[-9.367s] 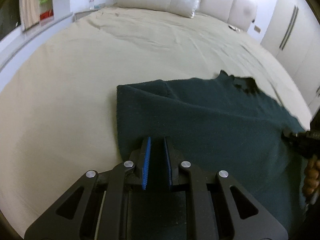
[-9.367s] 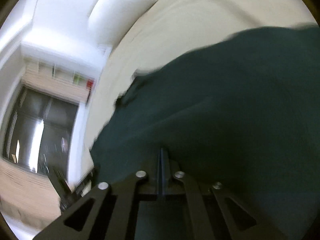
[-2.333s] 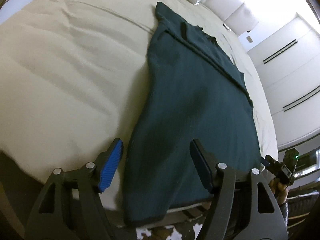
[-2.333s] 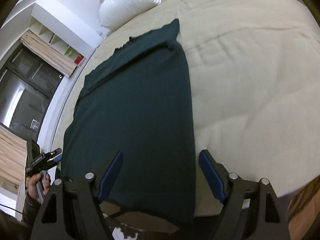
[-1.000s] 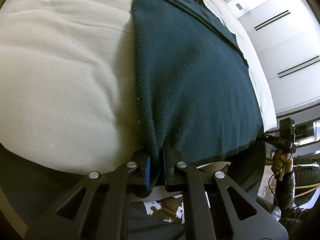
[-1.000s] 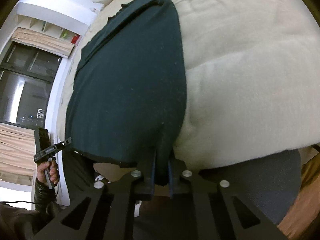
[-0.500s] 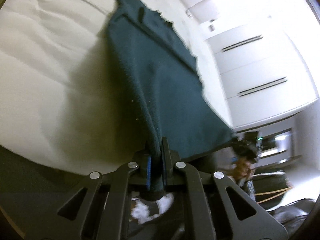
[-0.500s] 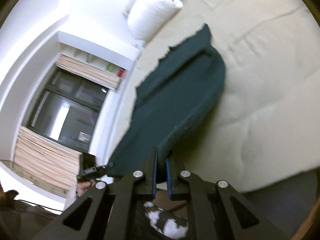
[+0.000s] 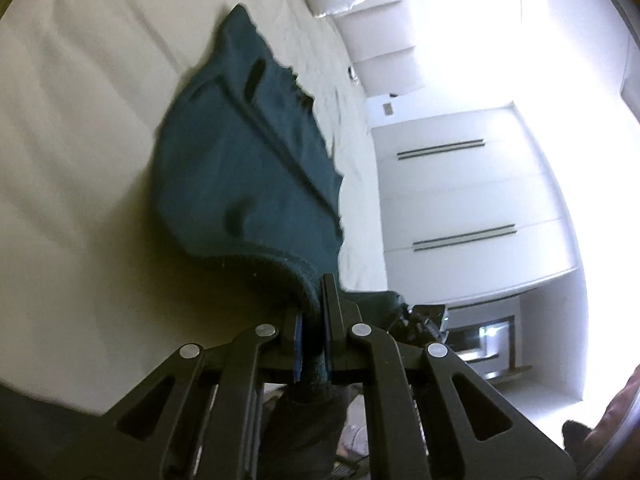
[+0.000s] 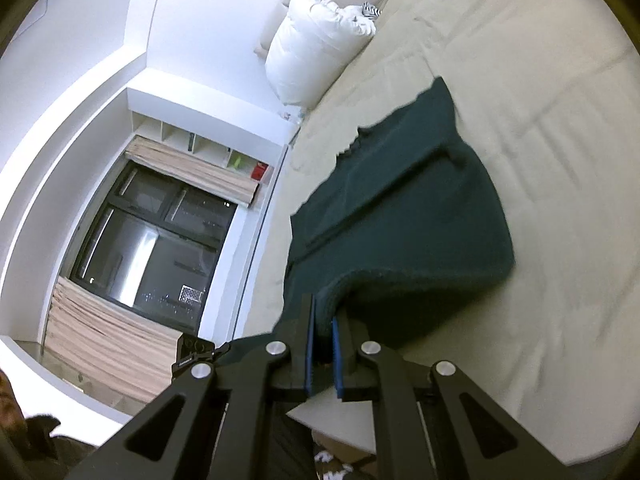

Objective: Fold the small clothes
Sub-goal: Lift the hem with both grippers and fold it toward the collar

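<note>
A dark green knitted garment (image 9: 244, 168) lies on the cream bed, its near hem lifted off the mattress. My left gripper (image 9: 311, 320) is shut on the hem's left corner, the cloth curling up into its blue pads. My right gripper (image 10: 322, 336) is shut on the hem's right corner of the same garment (image 10: 404, 216). The far part of the garment still rests flat on the bed. The right gripper shows small in the left wrist view (image 9: 424, 316), and the left one shows in the right wrist view (image 10: 196, 354).
The cream bedsheet (image 10: 552, 128) spreads on all sides of the garment. A white pillow (image 10: 316, 60) sits at the head of the bed. A dark window (image 10: 148, 236) is on the left side and white wardrobe doors (image 9: 460, 200) on the right.
Both grippers, which closed on the hem corners about a second ago, have risen and carried the hem up and forward over the bed. The garment now bulges in a fold.
</note>
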`<act>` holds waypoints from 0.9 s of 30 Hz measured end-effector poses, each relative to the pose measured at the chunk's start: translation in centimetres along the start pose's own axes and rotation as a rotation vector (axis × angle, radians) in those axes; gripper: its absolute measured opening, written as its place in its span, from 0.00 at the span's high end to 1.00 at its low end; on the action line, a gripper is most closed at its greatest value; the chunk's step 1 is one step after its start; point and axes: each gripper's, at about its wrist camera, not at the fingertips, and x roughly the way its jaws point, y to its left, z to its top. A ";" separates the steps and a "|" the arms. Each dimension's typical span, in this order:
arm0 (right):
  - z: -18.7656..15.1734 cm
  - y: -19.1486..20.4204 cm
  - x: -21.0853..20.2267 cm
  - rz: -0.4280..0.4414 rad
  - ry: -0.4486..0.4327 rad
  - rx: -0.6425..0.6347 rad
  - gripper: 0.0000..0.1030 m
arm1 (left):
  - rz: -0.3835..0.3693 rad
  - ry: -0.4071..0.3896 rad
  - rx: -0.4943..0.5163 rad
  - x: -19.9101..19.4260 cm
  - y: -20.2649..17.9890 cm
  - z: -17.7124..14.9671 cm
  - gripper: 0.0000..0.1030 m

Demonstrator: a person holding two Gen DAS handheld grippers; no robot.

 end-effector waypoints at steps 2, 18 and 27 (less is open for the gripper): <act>1.5 0.1 0.7 -0.007 -0.014 0.001 0.92 | -0.018 -0.020 -0.005 0.5 -0.4 2.1 0.94; 16.8 -5.3 9.4 -0.155 -0.130 0.125 0.92 | 0.032 -0.149 -0.115 9.5 1.4 21.7 0.94; 21.2 -8.9 13.6 -0.228 -0.126 0.181 0.92 | 0.105 -0.174 -0.175 13.8 5.4 28.8 0.94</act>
